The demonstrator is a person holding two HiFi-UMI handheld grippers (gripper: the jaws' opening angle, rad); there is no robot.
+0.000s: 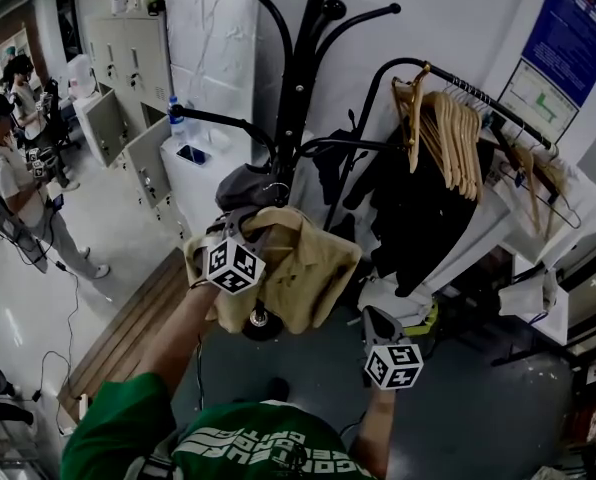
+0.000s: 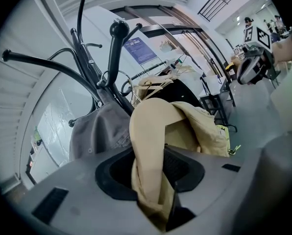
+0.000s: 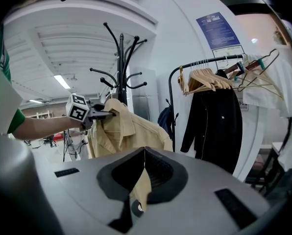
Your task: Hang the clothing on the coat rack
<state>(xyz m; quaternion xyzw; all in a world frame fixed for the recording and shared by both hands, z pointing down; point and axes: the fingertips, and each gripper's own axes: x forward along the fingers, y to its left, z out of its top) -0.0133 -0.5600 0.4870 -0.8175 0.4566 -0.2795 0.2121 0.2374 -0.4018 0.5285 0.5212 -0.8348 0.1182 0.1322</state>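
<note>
Left gripper: jaws clamped on a thick fold of the tan shirt. The cloth fills the gap and spills out toward the frame centre.

Right gripper: jaws together at the tips, with a thin strip of the same shirt pinched below them. It looks like a front edge, with something like a button showing at the bottom of the gap.

Head view: the shirt hangs bunched at frame centre, just in front of the black coat rack. My left gripper holds the collar end up against the pole. My right gripper is lower and to the right.

A grey garment is draped on the rack just above my left jaws. In the left gripper view a knob-tipped hook stands free at upper centre.

Step in hand, as I judge it: carrying the collar to a hook. The shirt is not yet hung.

Next move calls for:
- lifting the collar above a free hook tip, clear of the grey garment;
- dropping the neck over that tip so it catches;
- keeping the right jaws from dragging the edge down while I do this.

Release only once the cloth bears on the hook.
</note>
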